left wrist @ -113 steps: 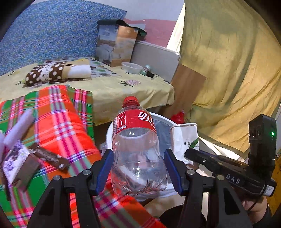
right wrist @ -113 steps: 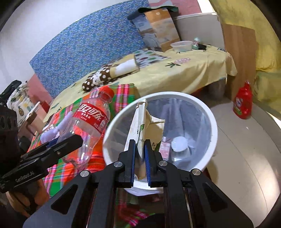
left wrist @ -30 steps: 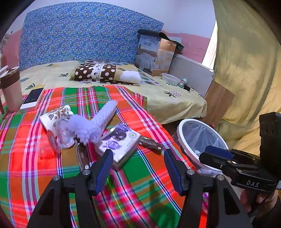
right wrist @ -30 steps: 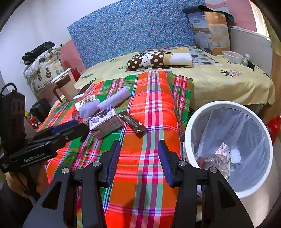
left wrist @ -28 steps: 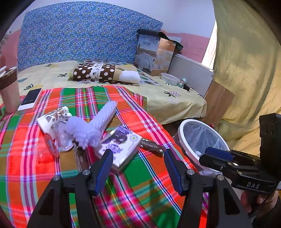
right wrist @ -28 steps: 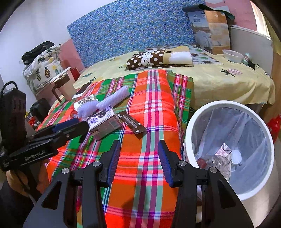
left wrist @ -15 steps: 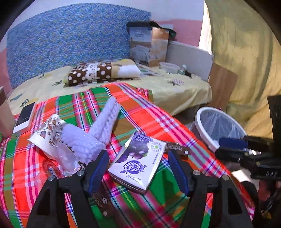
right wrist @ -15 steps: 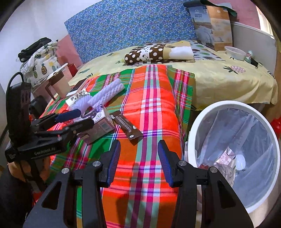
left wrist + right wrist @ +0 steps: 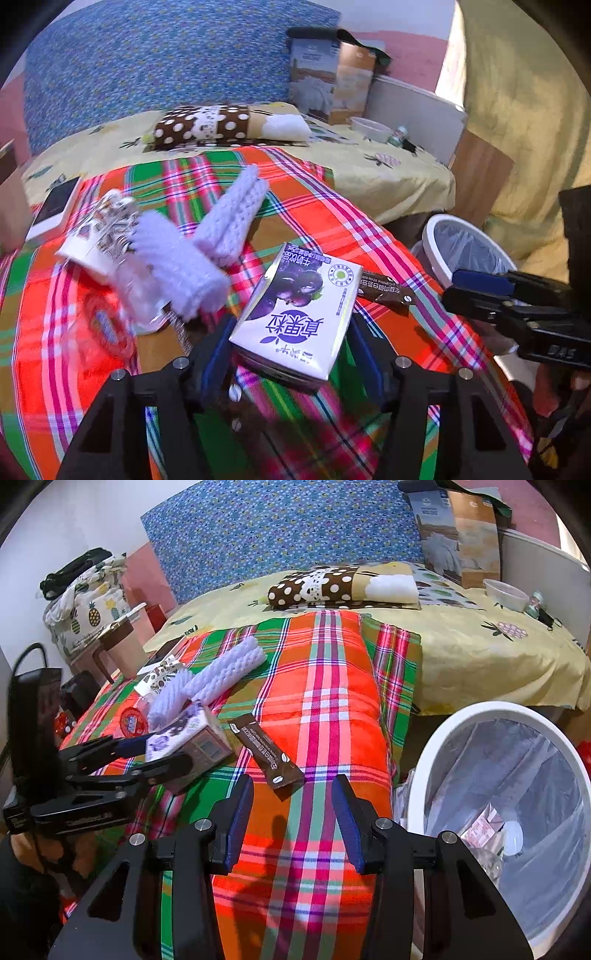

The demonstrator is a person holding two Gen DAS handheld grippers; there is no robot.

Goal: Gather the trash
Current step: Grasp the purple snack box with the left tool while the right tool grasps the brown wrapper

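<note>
A purple-and-white drink carton (image 9: 299,314) lies on the plaid blanket (image 9: 332,221). My left gripper (image 9: 291,354) is open with its fingers either side of the carton's near end; I cannot tell whether they touch it. The carton also shows in the right wrist view (image 9: 188,738), between the left gripper (image 9: 147,753) fingers. A brown snack wrapper (image 9: 264,755) lies just right of the carton. My right gripper (image 9: 291,812) is open and empty above the blanket, near the wrapper. The white bin (image 9: 502,812) holds trash.
Lilac knitted rolls (image 9: 207,240), a patterned paper cup (image 9: 99,229), a red-lidded clear cup (image 9: 103,325) and a phone (image 9: 55,210) lie left of the carton. A dotted pillow (image 9: 332,587), a bowl (image 9: 506,594) and a paper bag (image 9: 458,528) sit on the yellow bed.
My left gripper has moved forward and down so its fingers now flank the carton. My right gripper has shifted closer to the brown wrapper.
</note>
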